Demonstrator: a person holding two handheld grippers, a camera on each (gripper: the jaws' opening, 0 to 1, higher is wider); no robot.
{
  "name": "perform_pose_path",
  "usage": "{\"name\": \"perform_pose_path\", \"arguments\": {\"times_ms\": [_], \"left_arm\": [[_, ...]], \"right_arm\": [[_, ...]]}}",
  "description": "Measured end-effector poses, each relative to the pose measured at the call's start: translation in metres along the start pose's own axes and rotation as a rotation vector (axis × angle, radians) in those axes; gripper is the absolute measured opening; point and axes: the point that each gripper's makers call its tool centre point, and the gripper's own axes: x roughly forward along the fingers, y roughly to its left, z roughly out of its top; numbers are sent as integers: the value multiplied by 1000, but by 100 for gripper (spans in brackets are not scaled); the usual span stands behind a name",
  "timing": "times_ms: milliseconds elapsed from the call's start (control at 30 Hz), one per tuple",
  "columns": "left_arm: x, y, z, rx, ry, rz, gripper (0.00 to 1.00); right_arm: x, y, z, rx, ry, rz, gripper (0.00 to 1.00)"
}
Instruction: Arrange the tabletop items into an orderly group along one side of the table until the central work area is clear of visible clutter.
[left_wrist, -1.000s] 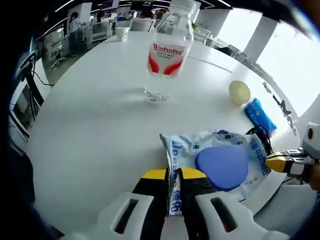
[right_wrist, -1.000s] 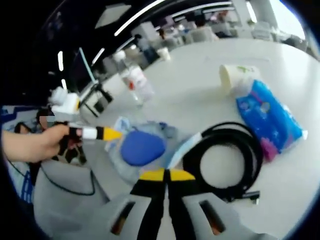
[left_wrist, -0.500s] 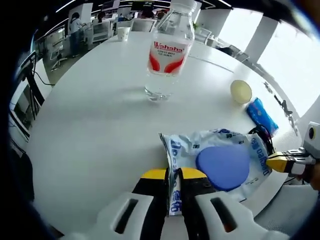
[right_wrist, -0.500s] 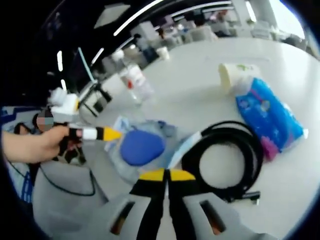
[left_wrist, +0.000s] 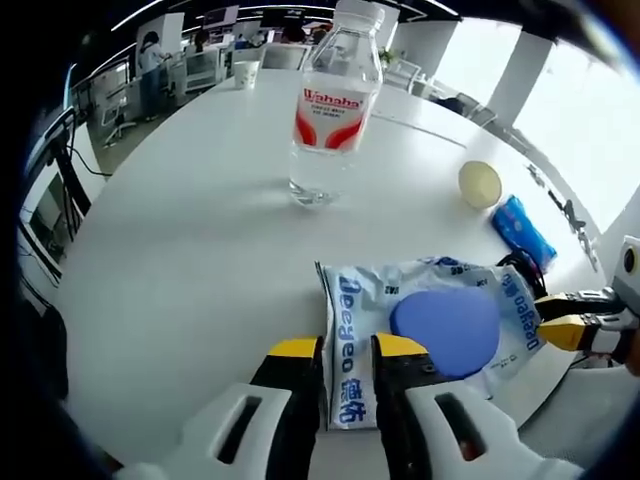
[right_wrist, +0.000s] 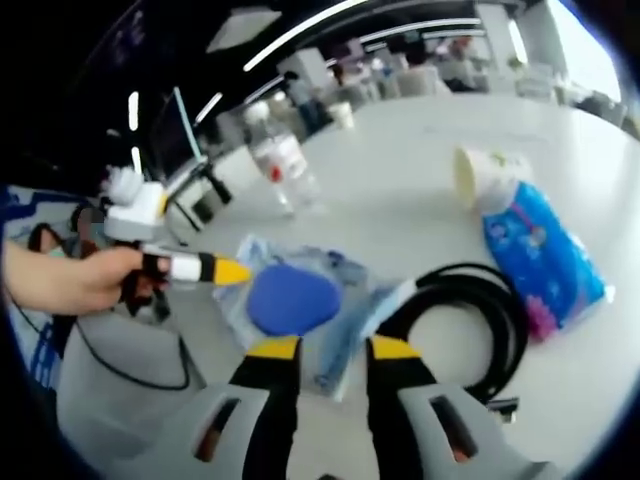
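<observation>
A clear plastic packet (left_wrist: 355, 315) with blue lettering holds a blue oval pad (left_wrist: 445, 328) and lies near the table's edge. My left gripper (left_wrist: 347, 347) is open, and the packet's left edge lies loose between its jaws. My right gripper (right_wrist: 333, 347) is open too, with the packet's other edge (right_wrist: 345, 335) in its gap. The blue pad (right_wrist: 293, 300) sits just ahead of it. A water bottle (left_wrist: 330, 110) stands upright further in. Each gripper shows in the other's view: the right gripper (left_wrist: 575, 330) and the left gripper (right_wrist: 200, 268), held by a hand (right_wrist: 70, 280).
A coiled black cable (right_wrist: 470, 310) lies beside the packet. Past it are a blue tissue pack (right_wrist: 540, 255) and a paper cup (right_wrist: 490, 172) on its side. The round white table (left_wrist: 180, 230) is bare on its left half. A small cup (left_wrist: 245, 72) stands at the far rim.
Both grippers were shut on the packet's two edges. Their jaws have now spread apart and let go. The packet stays flat on the table.
</observation>
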Motion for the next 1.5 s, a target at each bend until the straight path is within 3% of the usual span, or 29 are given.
{"name": "perform_pose_path", "arguments": {"times_ms": [333, 467, 533, 667, 967, 1200, 1500], "left_arm": [[-7, 7, 12, 28, -71, 40, 50], [-6, 3, 14, 48, -87, 23, 65], [-7, 2, 16, 65, -102, 36, 72], [-6, -5, 16, 54, -108, 4, 83], [-6, -12, 21, 65, -124, -24, 96], [-7, -13, 26, 67, -133, -27, 95], [-7, -17, 18, 71, -115, -47, 93]], "right_arm": [[-2, 0, 6, -53, -5, -8, 39], [-6, -1, 13, -92, -35, -23, 45], [-6, -3, 15, -95, -48, -29, 52], [-7, -2, 18, -131, -61, -33, 64], [-9, -6, 23, -132, -81, -40, 69], [-9, -8, 28, -129, -88, -46, 68], [-10, -14, 52, -131, -138, -66, 68]]}}
